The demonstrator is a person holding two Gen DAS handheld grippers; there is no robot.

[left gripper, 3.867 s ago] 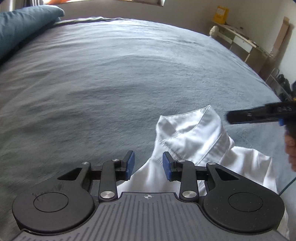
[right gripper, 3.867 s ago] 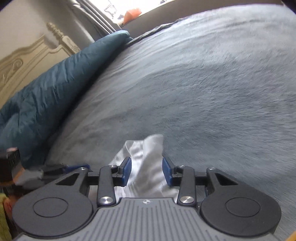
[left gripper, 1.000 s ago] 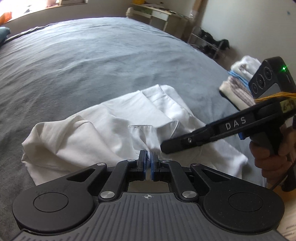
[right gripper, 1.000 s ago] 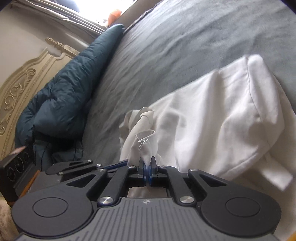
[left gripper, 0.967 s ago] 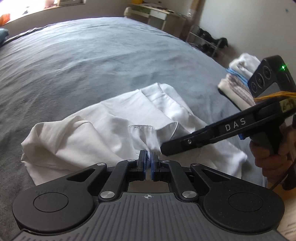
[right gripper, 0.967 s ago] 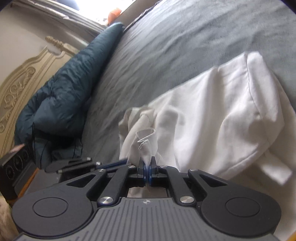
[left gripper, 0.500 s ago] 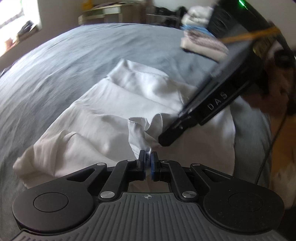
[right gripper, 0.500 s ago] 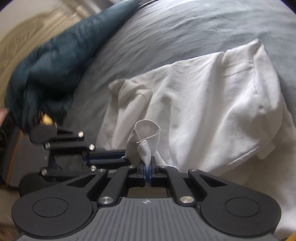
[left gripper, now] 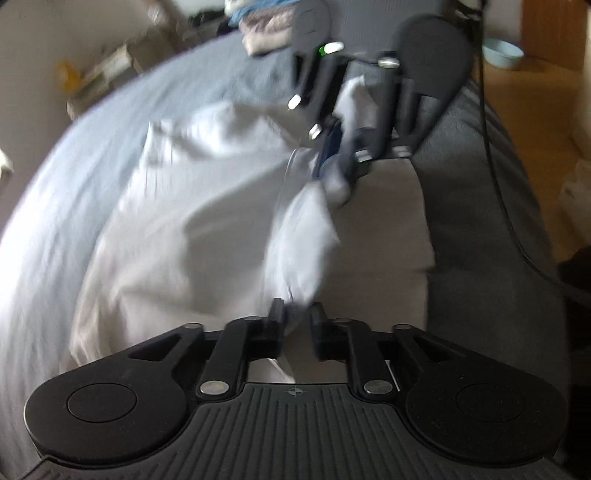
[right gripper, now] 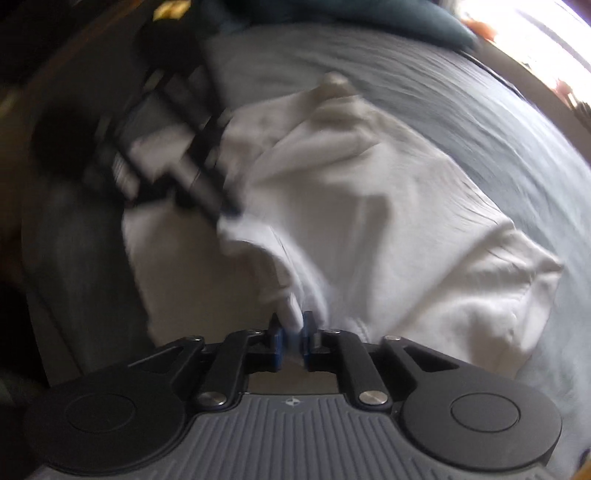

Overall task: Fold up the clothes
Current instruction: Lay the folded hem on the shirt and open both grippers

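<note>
A white shirt point(left gripper: 184, 221) lies crumpled on the grey bed cover point(left gripper: 92, 129). My left gripper point(left gripper: 297, 317) points steeply down at it. Its jaws are opening, and a raised fold of the shirt still hangs between the parted pads. My right gripper point(left gripper: 338, 166) faces it from across the fold, blurred. In the right wrist view the shirt point(right gripper: 388, 221) spreads to the right. The right gripper point(right gripper: 291, 328) has its jaws opening too, with a tuft of white cloth between the blue pads. The left gripper point(right gripper: 225, 210) is a dark blur at upper left.
A stack of folded clothes point(left gripper: 258, 33) sits at the far end of the bed. A black cable point(left gripper: 495, 147) runs along the bed's edge above a wooden floor with a pale blue bowl point(left gripper: 502, 51). A teal duvet point(right gripper: 369, 14) lies behind the shirt.
Both grippers have rolled and swung down toward each other, carrying the pinched shirt edges. Their jaws, shut on the cloth before, now stand slightly apart. Both views are motion-blurred.
</note>
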